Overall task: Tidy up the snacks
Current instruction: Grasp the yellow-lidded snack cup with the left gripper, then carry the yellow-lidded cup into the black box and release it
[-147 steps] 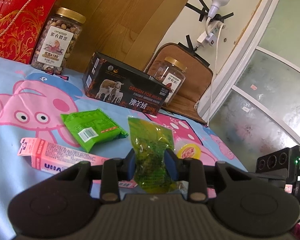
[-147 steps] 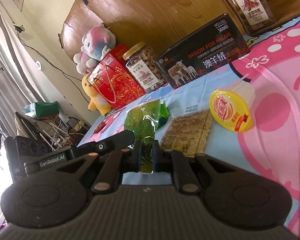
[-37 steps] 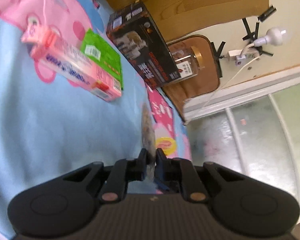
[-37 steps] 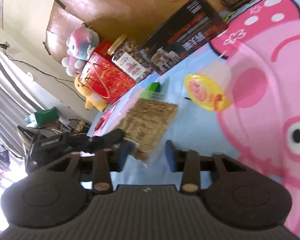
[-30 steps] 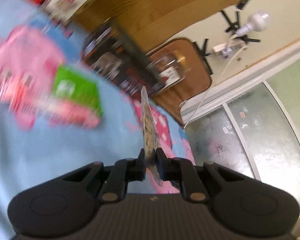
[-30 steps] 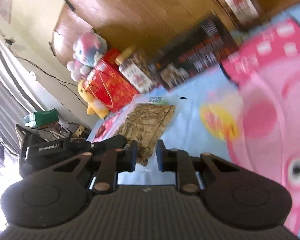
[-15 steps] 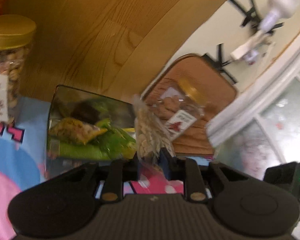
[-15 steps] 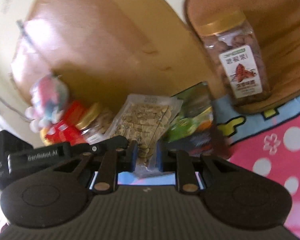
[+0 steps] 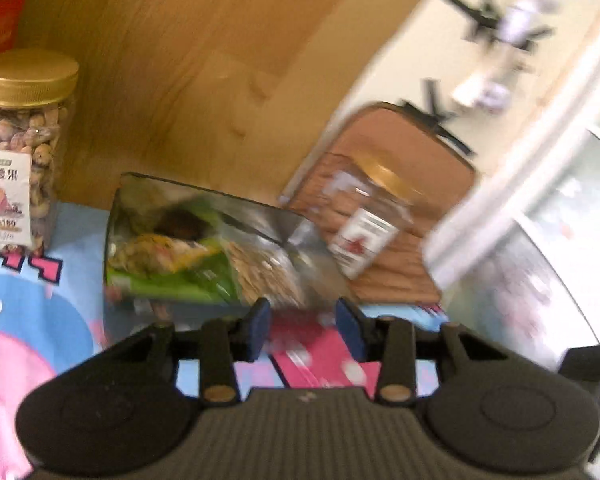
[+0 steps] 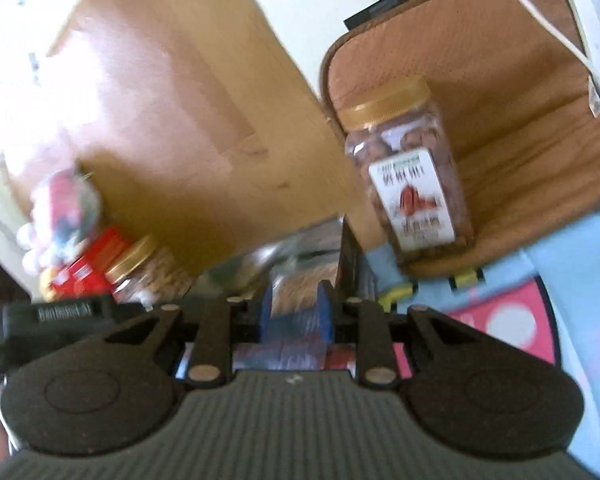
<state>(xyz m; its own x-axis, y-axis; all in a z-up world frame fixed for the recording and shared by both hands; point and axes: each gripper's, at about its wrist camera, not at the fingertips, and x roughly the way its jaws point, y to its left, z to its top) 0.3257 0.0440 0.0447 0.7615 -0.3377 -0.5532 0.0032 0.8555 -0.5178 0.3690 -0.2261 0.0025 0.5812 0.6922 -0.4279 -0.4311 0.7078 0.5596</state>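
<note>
The clear packet of pale oat snacks [image 9: 268,276] lies inside the open foil-lined black box [image 9: 148,184], beside green snack packets [image 9: 172,276]. My left gripper [image 9: 304,326] hovers just in front of the box, its jaws opening with nothing between them. In the right wrist view my right gripper [image 10: 295,314] points at the box's end wall [image 10: 342,248]. Its jaws are opening too. The packet [image 10: 296,290] shows in the gap just beyond its blue pads [image 10: 265,316], which do not seem to press on it. Both views are blurred.
A gold-lidded jar of nuts [image 9: 20,152] stands left of the box. A second jar [image 10: 408,176] sits on a brown cushion [image 10: 520,140] to the right. A wooden headboard [image 9: 200,60] rises behind. A red gift box [image 10: 88,268] and a plush toy [image 10: 60,208] are far left.
Both grippers, shut on the oat packet, carried it from the blanket up to the box. The packet now lies inside, and both pairs of jaws have parted from it.
</note>
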